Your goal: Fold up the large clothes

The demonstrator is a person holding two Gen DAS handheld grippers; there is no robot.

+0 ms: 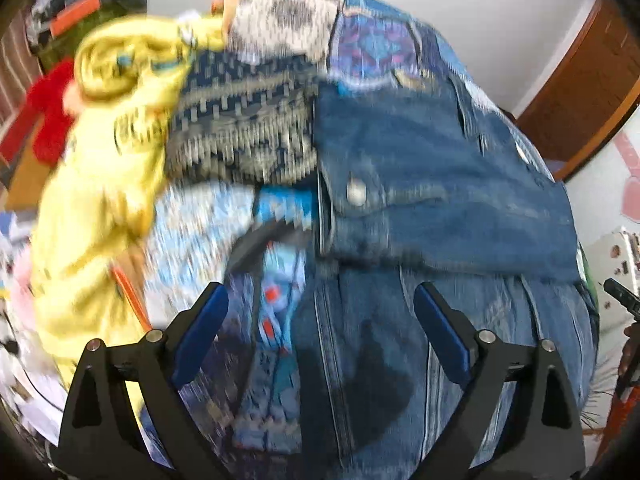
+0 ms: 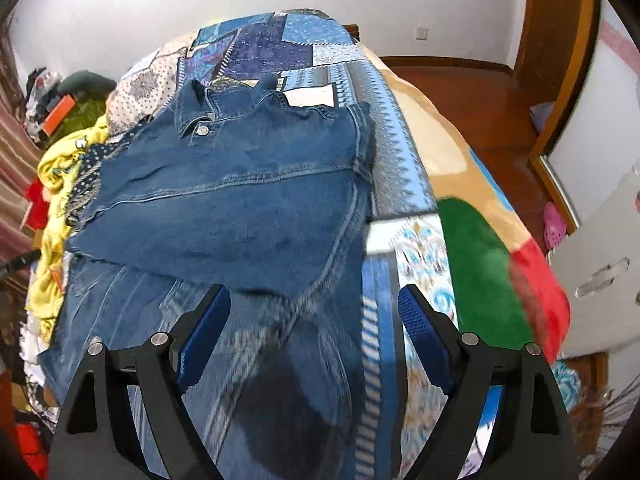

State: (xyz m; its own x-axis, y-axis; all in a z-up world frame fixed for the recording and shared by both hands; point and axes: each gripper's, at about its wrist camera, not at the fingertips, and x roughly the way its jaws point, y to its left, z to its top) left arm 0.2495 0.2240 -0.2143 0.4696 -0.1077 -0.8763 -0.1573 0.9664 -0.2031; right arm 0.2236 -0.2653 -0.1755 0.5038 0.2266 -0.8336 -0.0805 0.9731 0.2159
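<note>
Denim jacket part-folded on bed, both tongs empty above it.

Left wrist view: left tongs [image 1: 320, 340] apart, nothing held, over jacket [image 1: 440, 200]; yellow garment [image 1: 100, 208] heaped aside, likely waiting its turn.
Right wrist view: right tongs [image 2: 314, 340] apart over jacket [image 2: 240, 208] near its right edge; upper half lies doubled over lower, flat on quilt [image 2: 400, 184].

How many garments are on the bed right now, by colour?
Blue: 1, the denim jacket, spread flat on the patchwork bedspread in front of both open hand-held grippers.
Yellow: 1, a crumpled yellow garment beside it.
Navy patterned: 1, a navy patterned cloth between those two; its type is unclear.
Total: 3
</note>
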